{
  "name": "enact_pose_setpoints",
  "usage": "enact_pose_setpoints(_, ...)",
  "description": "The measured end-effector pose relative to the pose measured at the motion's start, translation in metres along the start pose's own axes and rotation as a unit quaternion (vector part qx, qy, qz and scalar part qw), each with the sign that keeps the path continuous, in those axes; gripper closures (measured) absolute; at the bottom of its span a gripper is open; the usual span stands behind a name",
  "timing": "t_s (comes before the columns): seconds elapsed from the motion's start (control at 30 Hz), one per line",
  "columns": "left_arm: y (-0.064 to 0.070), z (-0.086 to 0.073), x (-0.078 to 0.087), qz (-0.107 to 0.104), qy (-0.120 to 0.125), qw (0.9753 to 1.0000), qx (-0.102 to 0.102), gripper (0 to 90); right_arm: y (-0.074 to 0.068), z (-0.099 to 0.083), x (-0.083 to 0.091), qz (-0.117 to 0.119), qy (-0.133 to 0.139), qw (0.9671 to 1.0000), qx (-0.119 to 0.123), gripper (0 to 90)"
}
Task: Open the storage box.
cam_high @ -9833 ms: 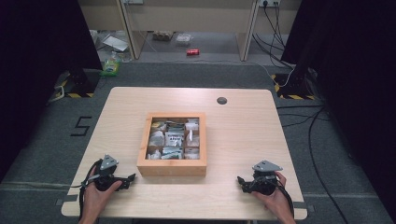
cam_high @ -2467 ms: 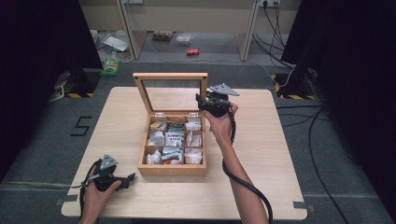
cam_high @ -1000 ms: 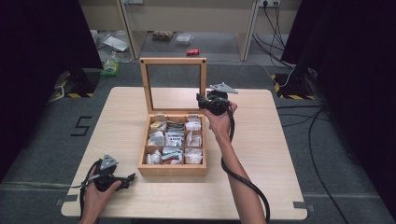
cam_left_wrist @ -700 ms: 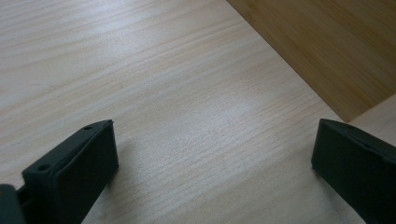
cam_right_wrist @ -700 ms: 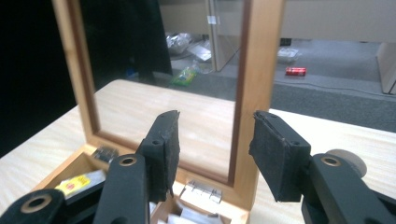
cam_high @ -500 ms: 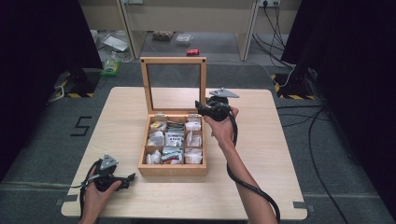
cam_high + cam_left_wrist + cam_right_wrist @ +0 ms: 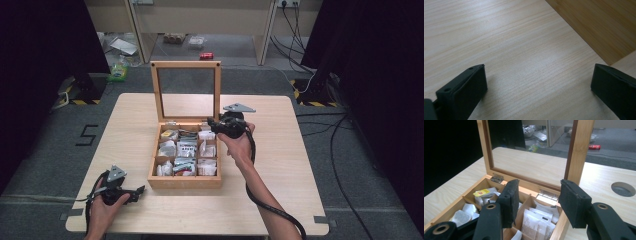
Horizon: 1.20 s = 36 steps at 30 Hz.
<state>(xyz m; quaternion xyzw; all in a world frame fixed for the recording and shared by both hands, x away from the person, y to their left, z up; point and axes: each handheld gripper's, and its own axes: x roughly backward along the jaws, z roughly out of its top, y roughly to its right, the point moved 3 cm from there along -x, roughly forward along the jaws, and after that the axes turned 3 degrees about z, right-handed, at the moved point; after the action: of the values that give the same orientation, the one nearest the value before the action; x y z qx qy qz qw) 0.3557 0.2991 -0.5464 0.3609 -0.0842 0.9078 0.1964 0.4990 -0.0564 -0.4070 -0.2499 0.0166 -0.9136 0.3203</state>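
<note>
With its glass-paned lid (image 7: 186,89) already upright, the compartmented bamboo tea box (image 7: 185,181) at mid-table looks ready for picking.

Left gripper (image 7: 138,190) rests on the pale wooden table (image 7: 280,200), jaws apart, empty. Packets (image 7: 534,220) fill the compartments; none removed yet, by my reading. Right gripper (image 7: 537,200) hovers over the box's back right corner, jaws apart, empty.

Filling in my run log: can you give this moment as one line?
box: lid upright, open | right gripper: open, over back right compartment | left gripper: open, on table | packets: untouched
</note>
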Motion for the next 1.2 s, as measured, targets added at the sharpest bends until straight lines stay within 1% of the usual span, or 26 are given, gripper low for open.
enact_pose_setpoints(0.1, 0.0, 0.0, 0.0, 0.0, 0.0, 1.0, 0.0, 0.0, -0.002, -0.003, 0.002, 0.003, -0.005, 1.0, -0.001, 49.8)
enact_pose_setpoints(0.2, 0.0, 0.0, 0.0, 0.0, 0.0, 1.0, 0.0, 0.0, -0.004, -0.006, 0.004, 0.007, -0.005, 1.0, -0.004, 49.6)
enact_pose_setpoints(0.37, 0.0, 0.0, 0.0, 0.0, 0.0, 1.0, 0.0, 0.0, -0.009, -0.013, 0.008, 0.016, -0.011, 0.9998, 0.0, 48.9)
enact_pose_setpoints(0.63, 0.0, 0.0, 0.0, 0.0, 0.0, 1.0, 0.0, 0.0, -0.014, -0.023, 0.011, 0.028, -0.017, 0.9995, -0.003, 48.4)
enact_pose_setpoints(1.03, 0.0, 0.0, 0.0, 0.0, 0.0, 1.0, 0.0, 0.0, -0.023, -0.039, 0.02, 0.049, -0.028, 0.9984, -0.007, 47.5)
enact_pose_setpoints(1.2, 0.0, 0.0, 0.0, 0.0, 0.0, 1.0, 0.0, 0.0, -0.028, -0.044, 0.024, 0.053, -0.03, 0.9981, -0.002, 46.8)
